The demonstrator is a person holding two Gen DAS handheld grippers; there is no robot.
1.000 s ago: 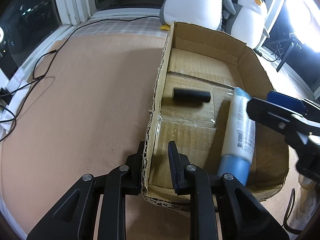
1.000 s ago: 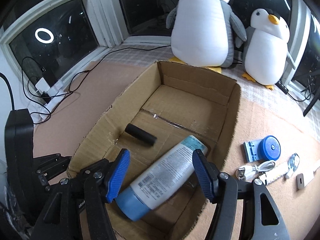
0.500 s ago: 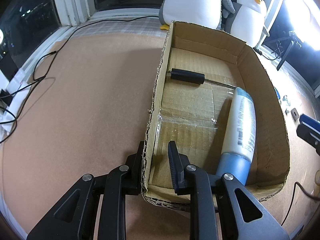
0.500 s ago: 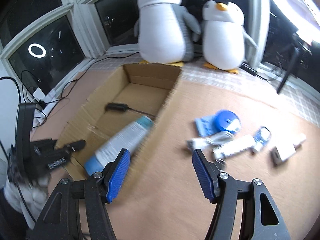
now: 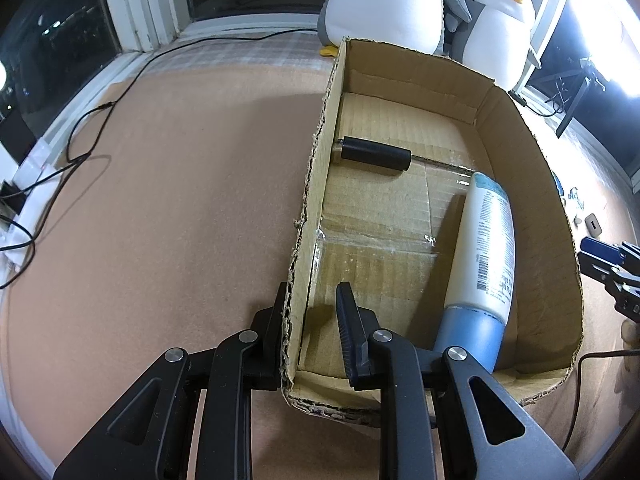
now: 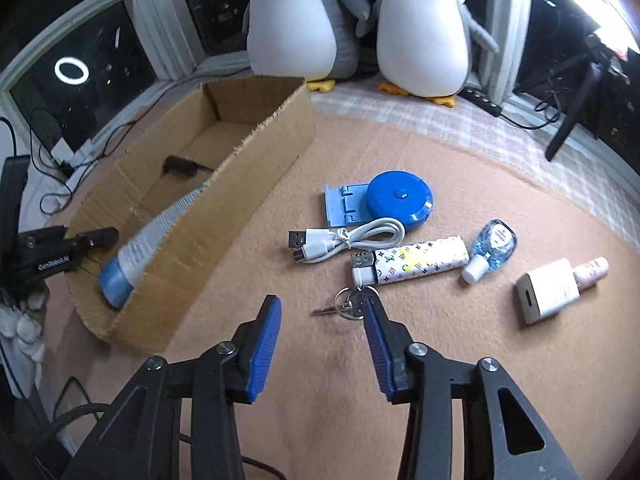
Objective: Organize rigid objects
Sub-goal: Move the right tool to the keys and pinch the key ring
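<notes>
My left gripper (image 5: 312,288) is shut on the near left wall of the open cardboard box (image 5: 520,128), one finger outside and one inside. In the box lie a white tube with a blue cap (image 5: 488,240) and a black cylinder (image 5: 376,154). My right gripper (image 6: 322,302) hovers over the carpet to the right of the box (image 6: 240,184), its blue-padded jaws closing with nothing pressed between them. A key ring (image 6: 346,306) lies at its fingertips. Beyond are a white USB cable (image 6: 344,240), a patterned stick (image 6: 420,262) and a blue round case (image 6: 400,198).
A small clear bottle (image 6: 492,248), a white charger (image 6: 548,290) and a pink tube (image 6: 592,270) lie further right. Two penguin plush toys (image 6: 424,40) stand by the window behind. Black cables (image 5: 80,144) trail over the carpet at the left.
My right gripper left the tube lying in the box, swung right over the loose items on the carpet, and its jaws narrowed. The black cylinder rolled to the box's left wall. My left gripper stayed put.
</notes>
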